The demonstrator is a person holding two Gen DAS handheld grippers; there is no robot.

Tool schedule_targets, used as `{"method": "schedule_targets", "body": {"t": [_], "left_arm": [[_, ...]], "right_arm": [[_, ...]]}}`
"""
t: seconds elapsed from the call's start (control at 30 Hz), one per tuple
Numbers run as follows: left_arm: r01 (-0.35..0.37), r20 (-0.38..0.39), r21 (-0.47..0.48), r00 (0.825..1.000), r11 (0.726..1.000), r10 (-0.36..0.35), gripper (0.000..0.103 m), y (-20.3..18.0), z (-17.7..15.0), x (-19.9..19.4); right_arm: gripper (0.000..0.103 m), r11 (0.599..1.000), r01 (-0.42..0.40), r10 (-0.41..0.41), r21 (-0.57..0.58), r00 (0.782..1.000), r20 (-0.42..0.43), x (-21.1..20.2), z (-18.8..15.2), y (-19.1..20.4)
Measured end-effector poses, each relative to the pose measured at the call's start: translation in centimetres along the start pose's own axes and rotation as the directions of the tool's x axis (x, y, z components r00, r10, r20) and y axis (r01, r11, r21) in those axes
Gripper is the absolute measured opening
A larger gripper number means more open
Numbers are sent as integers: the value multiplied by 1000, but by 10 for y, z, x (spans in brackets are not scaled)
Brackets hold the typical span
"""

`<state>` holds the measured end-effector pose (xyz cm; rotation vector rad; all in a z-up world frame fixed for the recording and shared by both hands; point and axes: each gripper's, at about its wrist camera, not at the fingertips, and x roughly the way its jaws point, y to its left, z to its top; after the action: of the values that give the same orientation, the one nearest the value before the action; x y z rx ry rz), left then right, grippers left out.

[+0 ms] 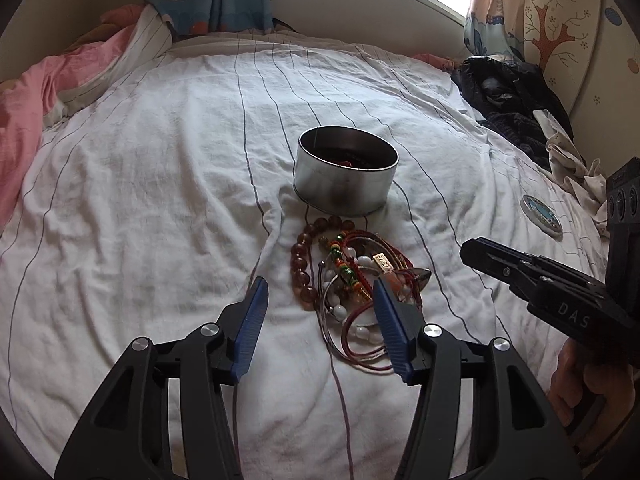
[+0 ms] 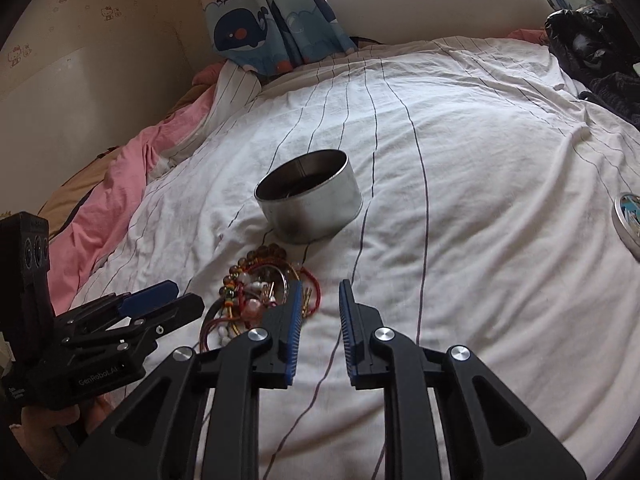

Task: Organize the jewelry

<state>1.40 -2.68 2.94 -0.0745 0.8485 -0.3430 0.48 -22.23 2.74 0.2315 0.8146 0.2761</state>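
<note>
While both tools hang over the bed (image 1: 160, 160), the jewelry pile (image 1: 352, 284) lies on the white striped sheet just in front of a round metal tin (image 1: 344, 172), close to its wall but apart from it. The pile is a tangle: a string of brown beads (image 1: 304, 264) curves along its left side, red cords (image 1: 368, 344) loop through it, white beads (image 1: 340, 312) and a strand with green, orange and yellow beads (image 1: 340, 258) lie mixed in the middle. The tin stands upright with its top open, and something dark with a touch of red shows inside; what it is cannot be told.

In the left wrist view, the left tool (image 1: 320, 300) has its blue-padded jaws spread wide, one on bare sheet to the left of the pile, the other over the pile's right part. Nothing is pinched between them. Whether the right pad touches the beads cannot be told.

In the right wrist view, the right tool (image 2: 320, 292) has its jaws a little apart with only sheet between them; it sits just to the right of the pile, and its left jaw overlaps the pile's edge.

A round lid (image 1: 541, 215) with a blue picture lies well off to the right on the sheet. A pink quilt (image 1: 24, 108) is bunched along the left edge of the bed, dark clothes (image 1: 512, 96) are heaped at the far right, and whale-print curtains (image 2: 256, 28) hang at the window behind.
</note>
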Motion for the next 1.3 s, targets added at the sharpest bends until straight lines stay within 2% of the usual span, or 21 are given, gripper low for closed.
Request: {"method": "schedule_targets", "body": {"t": [0.17,0.37,0.4,0.43,0.5,0.53,0.57,0.67,0.77,0.93,1.1,1.3], "left_arm": [[11,-27,76,1000,997,-9,52,-19,-15,-3],[11,-13,135,1000,991,-9,51,-33,-11,4],[16,-18,141,1000,990,-14,49,-34,-10,7],[18,-31,145,999,989,-14,45,-35,-9,11],[26,-65,132,998,991,-17,23,-32,-9,18],[19,-71,130,997,991,-10,17,-31,-9,19],[20,-77,134,997,991,-10,2,-29,-9,20],[43,-57,125,998,991,-36,2,-24,-8,8],[43,5,74,999,996,-43,2,-10,0,-13],[4,94,-36,996,999,-1,2,25,16,-38],[-16,75,-94,997,995,24,2,48,15,-30],[-6,70,-99,997,995,13,2,49,11,-24]], "right_arm": [[25,999,13,-13,42,1000,-16,-3,-19,-10],[30,998,11,-11,55,1000,-1,-4,-20,-11],[30,998,10,-10,57,1000,-3,-3,-21,-11],[30,998,10,-10,59,1000,-5,-2,-21,-12],[30,998,8,-8,61,1000,-4,-2,-21,-13],[31,998,7,-7,61,1000,-1,-3,-21,-13],[31,998,7,-7,60,1000,3,-3,-21,-13],[31,998,6,-6,61,1000,9,-3,-20,-13],[32,999,-10,9,48,1000,14,-4,-19,-10],[32,996,-67,68,-61,998,16,-2,-17,19],[32,986,-61,60,-158,998,-11,9,-15,43],[30,993,-62,56,-103,997,-59,27,-5,36]]}}
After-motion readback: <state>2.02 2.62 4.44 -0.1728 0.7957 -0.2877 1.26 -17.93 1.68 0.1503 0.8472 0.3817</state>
